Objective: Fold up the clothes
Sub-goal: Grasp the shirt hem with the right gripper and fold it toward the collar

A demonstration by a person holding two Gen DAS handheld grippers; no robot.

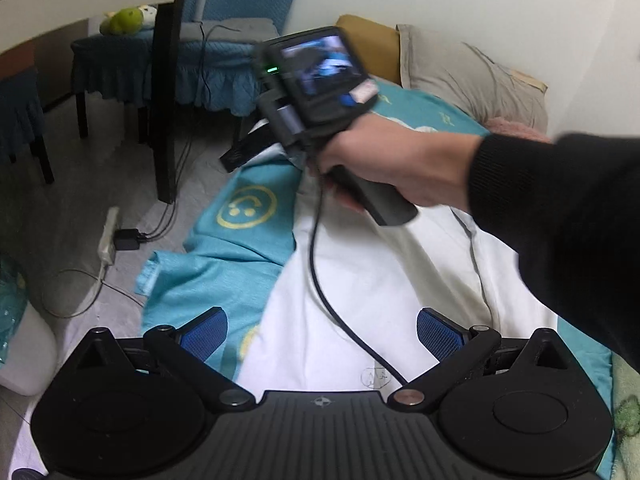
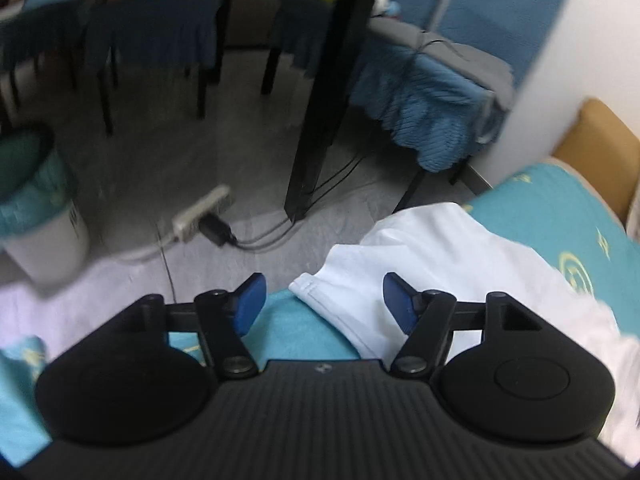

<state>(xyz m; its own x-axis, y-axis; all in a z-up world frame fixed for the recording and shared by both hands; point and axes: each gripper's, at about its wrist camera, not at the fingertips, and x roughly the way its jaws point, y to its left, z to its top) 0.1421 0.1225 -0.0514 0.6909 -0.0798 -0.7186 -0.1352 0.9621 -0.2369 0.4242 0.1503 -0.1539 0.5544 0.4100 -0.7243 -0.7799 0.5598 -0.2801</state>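
Two grippers, both gaping, nothing held: left gripper (image 1: 322, 330) at the frame's bottom hovers over the white garment (image 1: 380, 272) spread on the teal bedspread (image 1: 236, 248); right gripper (image 2: 322, 302), lower centre, straddles its sleeve hem (image 2: 316, 286). Risk: the dangling cable (image 1: 320, 280) snags cloth, dragging the fold.

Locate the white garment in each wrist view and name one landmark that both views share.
Left wrist: white garment fills the centre and bottom, spread on the teal bedsheet.
Right wrist: lower right, its hemmed edge between the right tongs.
Shared landmark: power strip on the floor by the black post.
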